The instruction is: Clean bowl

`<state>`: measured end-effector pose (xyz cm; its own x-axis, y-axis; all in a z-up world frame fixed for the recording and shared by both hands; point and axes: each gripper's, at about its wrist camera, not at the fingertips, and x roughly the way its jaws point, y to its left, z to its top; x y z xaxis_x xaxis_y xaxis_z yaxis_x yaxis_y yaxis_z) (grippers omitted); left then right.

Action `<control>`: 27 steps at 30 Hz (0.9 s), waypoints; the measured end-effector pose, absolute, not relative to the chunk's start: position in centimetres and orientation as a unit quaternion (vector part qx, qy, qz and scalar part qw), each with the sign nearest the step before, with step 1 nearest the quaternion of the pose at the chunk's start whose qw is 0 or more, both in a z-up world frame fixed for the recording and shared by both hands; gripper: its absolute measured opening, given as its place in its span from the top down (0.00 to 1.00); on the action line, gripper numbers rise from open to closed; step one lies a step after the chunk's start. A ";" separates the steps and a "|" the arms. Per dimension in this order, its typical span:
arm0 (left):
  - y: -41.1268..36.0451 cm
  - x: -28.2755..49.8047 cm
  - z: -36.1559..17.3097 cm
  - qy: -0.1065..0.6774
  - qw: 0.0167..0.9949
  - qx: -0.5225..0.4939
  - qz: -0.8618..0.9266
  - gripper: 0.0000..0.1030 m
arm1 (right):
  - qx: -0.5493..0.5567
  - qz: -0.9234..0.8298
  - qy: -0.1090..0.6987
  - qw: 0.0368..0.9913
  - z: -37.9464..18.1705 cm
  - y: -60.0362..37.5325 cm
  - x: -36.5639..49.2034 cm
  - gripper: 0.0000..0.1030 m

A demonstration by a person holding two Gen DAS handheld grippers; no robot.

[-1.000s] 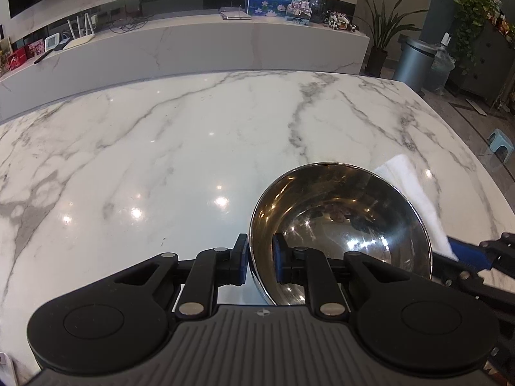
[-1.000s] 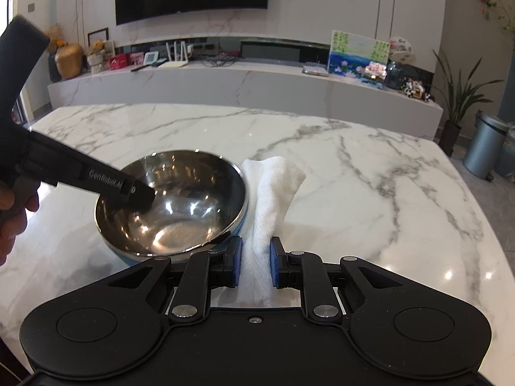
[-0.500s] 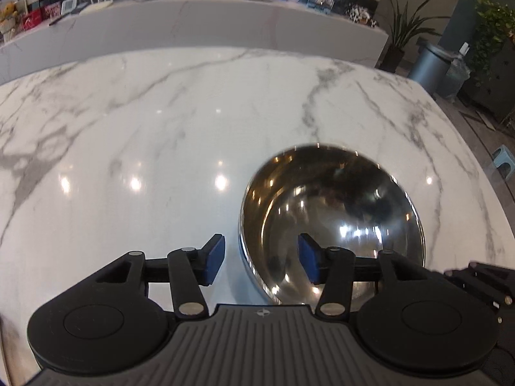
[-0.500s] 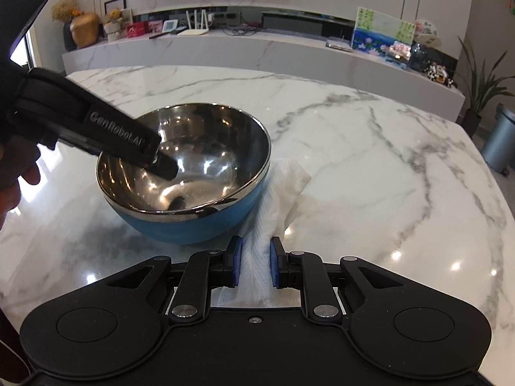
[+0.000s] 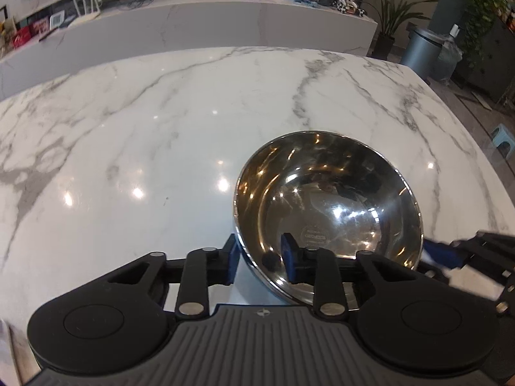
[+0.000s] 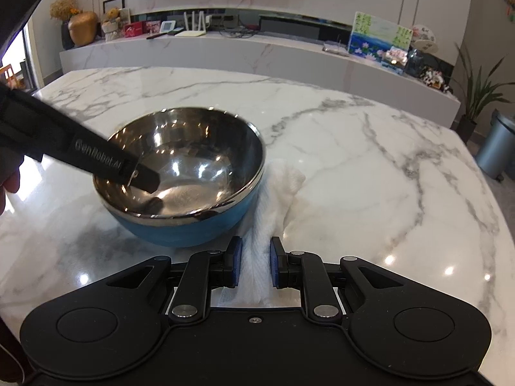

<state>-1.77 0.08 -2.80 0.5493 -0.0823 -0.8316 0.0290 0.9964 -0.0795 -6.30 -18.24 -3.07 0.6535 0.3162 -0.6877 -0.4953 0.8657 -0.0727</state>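
A steel bowl [image 5: 328, 206] with a blue outer wall [image 6: 193, 228] rests tilted on the white marble table [image 5: 161, 128]. My left gripper [image 5: 259, 259] straddles its near rim, one finger outside and one inside, shut on the bowl wall. In the right wrist view that inner finger [image 6: 145, 178] reaches into the bowl [image 6: 193, 160] from the left. My right gripper [image 6: 254, 267] is shut on a white towel [image 6: 276, 193] that lies on the table against the bowl's right side. Its blue pad [image 5: 441, 254] shows past the bowl in the left wrist view.
A hand [image 6: 6, 186] holds the left gripper at the left edge. Bare marble table [image 6: 386, 177] spreads right of the towel and beyond the bowl. A long counter [image 6: 257, 54] with ornaments runs behind, and a grey bin [image 6: 495, 151] stands off the table's right end.
My left gripper let go of the rim, opened wide, then narrowed again around it. The bowl now tilts and shows its blue side. The right gripper still holds the towel.
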 end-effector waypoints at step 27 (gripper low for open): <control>1.2 -1.5 -2.7 0.491 0.870 -0.043 -0.011 0.61 | -0.141 0.246 0.346 0.894 -3.1 -17.7 -6.3 0.84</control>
<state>-1.50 1.19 -2.65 0.5173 -0.0608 -0.8536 -0.0232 0.9961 -0.0850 -6.35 -17.67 -3.11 0.6395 0.3426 -0.6883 -0.5380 0.8390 -0.0822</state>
